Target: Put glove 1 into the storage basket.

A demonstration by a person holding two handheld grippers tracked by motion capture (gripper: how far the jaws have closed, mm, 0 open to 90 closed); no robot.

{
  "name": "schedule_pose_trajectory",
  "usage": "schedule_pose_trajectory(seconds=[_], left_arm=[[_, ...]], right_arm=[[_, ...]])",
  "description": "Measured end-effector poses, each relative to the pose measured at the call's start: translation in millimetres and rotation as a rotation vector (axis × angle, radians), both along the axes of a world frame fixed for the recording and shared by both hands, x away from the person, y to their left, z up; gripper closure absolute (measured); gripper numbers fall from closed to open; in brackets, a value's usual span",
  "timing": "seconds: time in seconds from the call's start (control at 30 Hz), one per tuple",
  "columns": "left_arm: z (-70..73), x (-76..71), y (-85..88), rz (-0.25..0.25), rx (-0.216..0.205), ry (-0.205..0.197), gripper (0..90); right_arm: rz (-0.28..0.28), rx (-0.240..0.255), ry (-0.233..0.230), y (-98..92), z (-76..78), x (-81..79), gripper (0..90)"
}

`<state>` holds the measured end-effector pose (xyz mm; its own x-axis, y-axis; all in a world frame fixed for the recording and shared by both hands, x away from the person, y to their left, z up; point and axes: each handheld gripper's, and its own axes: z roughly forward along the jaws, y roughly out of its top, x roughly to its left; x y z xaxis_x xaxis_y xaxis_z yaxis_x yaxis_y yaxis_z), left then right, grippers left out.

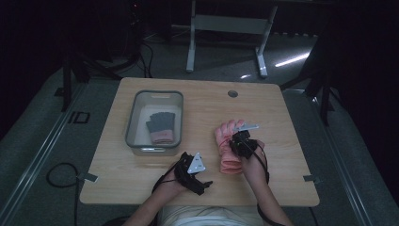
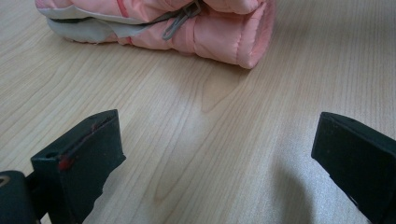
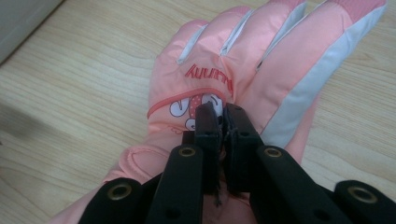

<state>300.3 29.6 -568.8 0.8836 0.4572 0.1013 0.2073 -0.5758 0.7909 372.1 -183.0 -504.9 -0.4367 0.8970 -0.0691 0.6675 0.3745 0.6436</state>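
Nearest the person, the left tool (image 1: 197,175) hovers low over the front part of the desk (image 1: 141,174), its jaws spread wide with nothing between them. In the left gripper view bare wood lies between the two jaws, and the cuff end of the pink glove (image 2: 205,32) rests on the desk a little way beyond them, apart from the tool. Just to the right and slightly farther on, the right tool (image 1: 241,141) sits on top of the pink glove (image 1: 228,146), its jaws drawn together and pinching the fabric at the back of the glove, beside the printed cartoon and lettering (image 3: 208,74). The glove lies flat, fingers pointing away from the person. Open desk surrounds it on the right and beyond. Farther left, a grey bin (image 1: 134,117) stands well apart from both tools, holding a dark grey glove with a pink cuff (image 1: 161,127). A small round hole (image 1: 233,93) sits near the far edge.
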Motion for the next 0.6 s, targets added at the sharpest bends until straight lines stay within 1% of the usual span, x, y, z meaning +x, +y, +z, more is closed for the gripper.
schedule_pose_trajectory(seconds=[0.07, 0.17, 0.23, 0.27, 0.3, 0.33, 0.4, 0.43, 0.53, 0.6], left_arm=[[0.2, 0.5, 0.0, 0.001, 0.0, 0.001, 1.6], [0.0, 0.3, 0.0, 0.001, 0.003, 0.002, 1.6], [0.0, 0.0, -0.4, 0.003, 0.0, 0.002, 1.6], [-0.1, 0.1, -0.3, 0.003, 0.0, 0.001, 1.5], [-0.1, 0.4, 0.0, 0.003, 0.005, 0.0, 1.5], [-0.1, 0.5, 0.0, 0.005, 0.002, -0.001, 1.5], [0.4, 0.6, 0.3, 0.005, 0.0, -0.001, 1.5], [0.4, 0.5, 0.5, 0.006, -0.003, 0.0, 1.6], [0.6, 0.9, 0.9, 0.004, 0.0, 0.003, 1.6], [1.1, 1.2, 1.0, 0.006, -0.009, 0.008, 1.6]], right_arm=[[0.0, 0.007, 0.006, -0.5, 1.1, 0.7, 82.9], [0.003, 0.035, -0.003, -2.4, 7.8, -0.4, 75.6], [0.007, 0.075, -0.011, -5.2, 14.8, -1.7, 67.3], [0.025, 0.085, -0.024, -6.1, 17.9, -2.5, 64.6], [0.032, 0.085, -0.036, -6.8, 20.5, -3.4, 60.1], [0.039, 0.093, -0.046, -7.9, 22.8, -4.0, 53.6], [0.038, 0.115, -0.059, -11.8, 26.7, -5.1, 44.0], [0.044, 0.13, -0.063, -14.8, 28.2, -5.3, 38.3], [0.06, 0.179, -0.05, -24.8, 31.3, -4.3, 27.5], [0.054, 0.215, -0.047, -32.6, 32.6, -3.3, 24.7]])
